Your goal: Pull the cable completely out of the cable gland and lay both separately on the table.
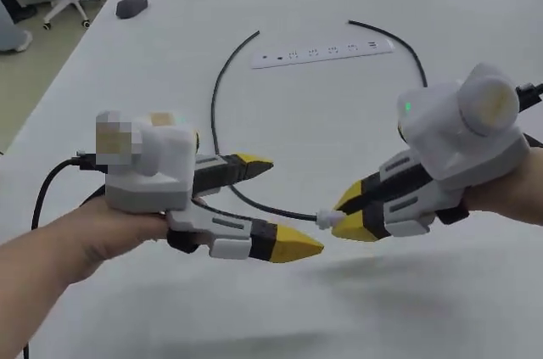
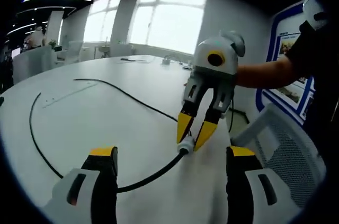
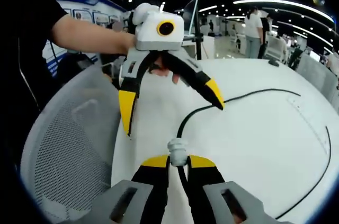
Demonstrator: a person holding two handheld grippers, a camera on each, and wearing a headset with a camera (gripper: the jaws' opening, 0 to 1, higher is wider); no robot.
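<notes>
Head view looks down on the table [image 1: 280, 2]; both gripper views face each other closely.

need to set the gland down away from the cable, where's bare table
Bare table: the near side, this side of the cable gland, and left of the cable loop toward the mouse. Crowded inside the loop by the power strip.

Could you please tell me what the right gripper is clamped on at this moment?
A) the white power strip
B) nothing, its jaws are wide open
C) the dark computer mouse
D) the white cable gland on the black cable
D: in the right gripper view, the yellow tips of the right gripper are shut on the white cable gland, with the black cable running away from it across the table.
</notes>
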